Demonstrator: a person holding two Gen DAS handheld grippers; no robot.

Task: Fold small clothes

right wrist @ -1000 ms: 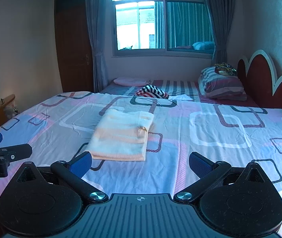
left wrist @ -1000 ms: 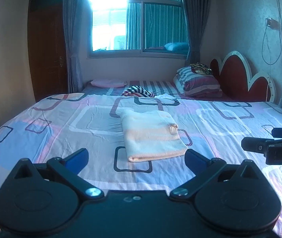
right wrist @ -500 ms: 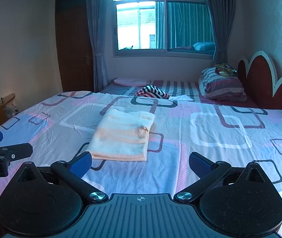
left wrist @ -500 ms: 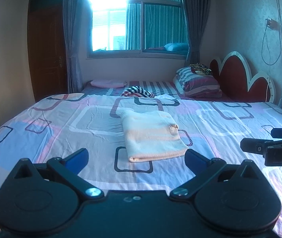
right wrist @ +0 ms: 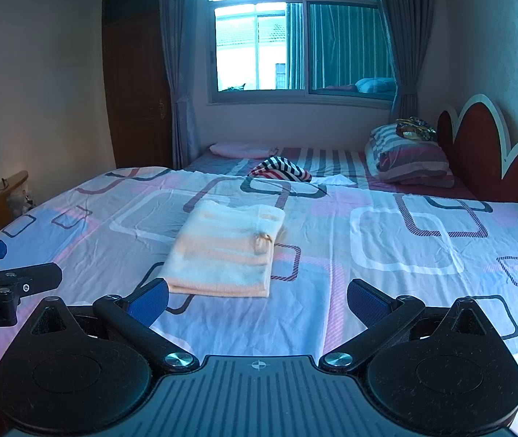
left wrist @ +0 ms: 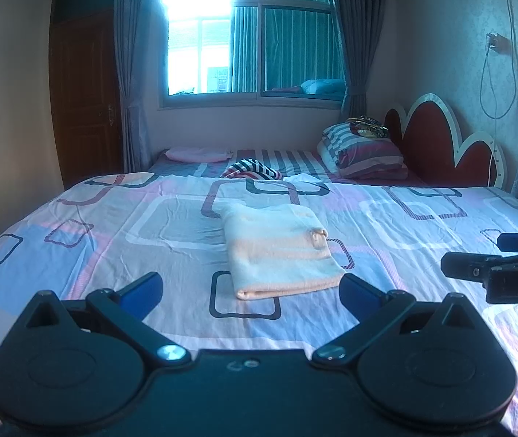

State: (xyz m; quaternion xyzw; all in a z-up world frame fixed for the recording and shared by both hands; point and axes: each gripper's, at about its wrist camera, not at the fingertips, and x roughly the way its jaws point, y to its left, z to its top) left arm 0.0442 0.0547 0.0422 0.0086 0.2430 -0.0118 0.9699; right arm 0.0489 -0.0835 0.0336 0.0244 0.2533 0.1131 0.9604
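Clothes first: a small peach and white top lies folded flat in the middle of the bed. In the left wrist view, the folded top sits on the bed sheet with its square shapes, a little past the left claw. The left claw has its two blue tips wide apart and holds nothing. It hangs above the near part of the bed, not touching the folded top. On the right edge, the right claw pokes in from the side, well apart from the top. Far back there is a striped cloth, a stack of pillows by the red headboard, and a window.

In the right wrist view, the folded top is a bit to the left, in front of the right claw. The blue tips of the right claw are wide apart with nothing between them. The left claw shows at the left edge, near the side of the bed. The striped cloth lies farther back, apart from the top.
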